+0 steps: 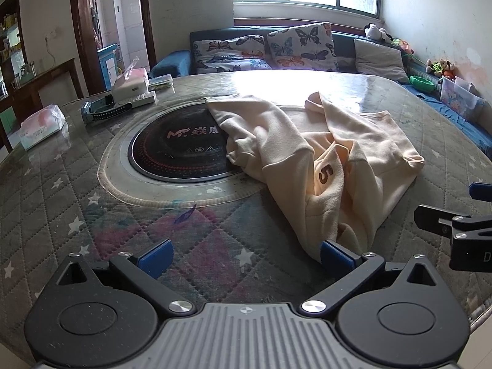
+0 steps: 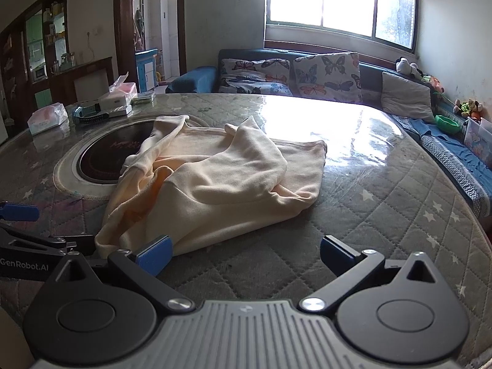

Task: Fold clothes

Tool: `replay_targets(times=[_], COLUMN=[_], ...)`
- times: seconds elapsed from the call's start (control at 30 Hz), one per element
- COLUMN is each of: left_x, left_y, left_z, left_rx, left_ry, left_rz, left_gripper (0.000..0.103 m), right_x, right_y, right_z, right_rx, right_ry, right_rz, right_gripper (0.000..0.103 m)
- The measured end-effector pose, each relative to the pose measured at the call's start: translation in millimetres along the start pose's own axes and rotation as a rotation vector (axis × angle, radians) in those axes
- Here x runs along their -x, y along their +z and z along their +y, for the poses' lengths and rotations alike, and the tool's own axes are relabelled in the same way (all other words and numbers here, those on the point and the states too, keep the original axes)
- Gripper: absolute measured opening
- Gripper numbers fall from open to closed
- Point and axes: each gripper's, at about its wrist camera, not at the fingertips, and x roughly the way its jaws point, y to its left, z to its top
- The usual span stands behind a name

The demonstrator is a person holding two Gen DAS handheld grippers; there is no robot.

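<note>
Both my claws gape wide, holding nothing: left claw (image 1: 246, 256) with one pad at the sweater (image 1: 323, 156) hem, right claw (image 2: 246, 255) likewise. That crumpled cream sweater lies on the quilted table (image 2: 384, 215), partly over the black burner (image 1: 175, 150). Beyond it, tissue packs (image 1: 41, 126) and sofa (image 2: 307, 73).

Crumpled cream garment (image 2: 215, 184) apparently touching spread fingers (image 2: 155, 253).
</note>
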Motion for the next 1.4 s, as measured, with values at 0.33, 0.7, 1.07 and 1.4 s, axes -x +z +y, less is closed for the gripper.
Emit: replay_targets(times=[0.33,0.7,1.07,1.4], left_x=[0.7,-2.2,-7.2,-17.6], left_y=[1.2,4.0,18.8,37.6], left_z=[-2.8,-2.5,-2.4,-3.7], left_rx=[-0.014,-0.017,-0.043,-0.077], left_ry=[-0.005,-0.009,-0.02,-0.039], left_rz=[0.001,0.017,0.01,0.008], left_gripper=[0.103,0.103,0.103,0.103], right_x=[-0.8,-3.0,-14.4,-29.8], right_y=[0.3,1.6,10.6,24.9], right_z=[1.0,0.5,-0.3,-1.3], right_rx=[0.0,0.005,0.032,0.072], right_ry=[-0.003,-0.003,-0.001,0.001], right_rz=[0.005,0.012,0.019,0.021], right_gripper=[0.103,0.103,0.103,0.103])
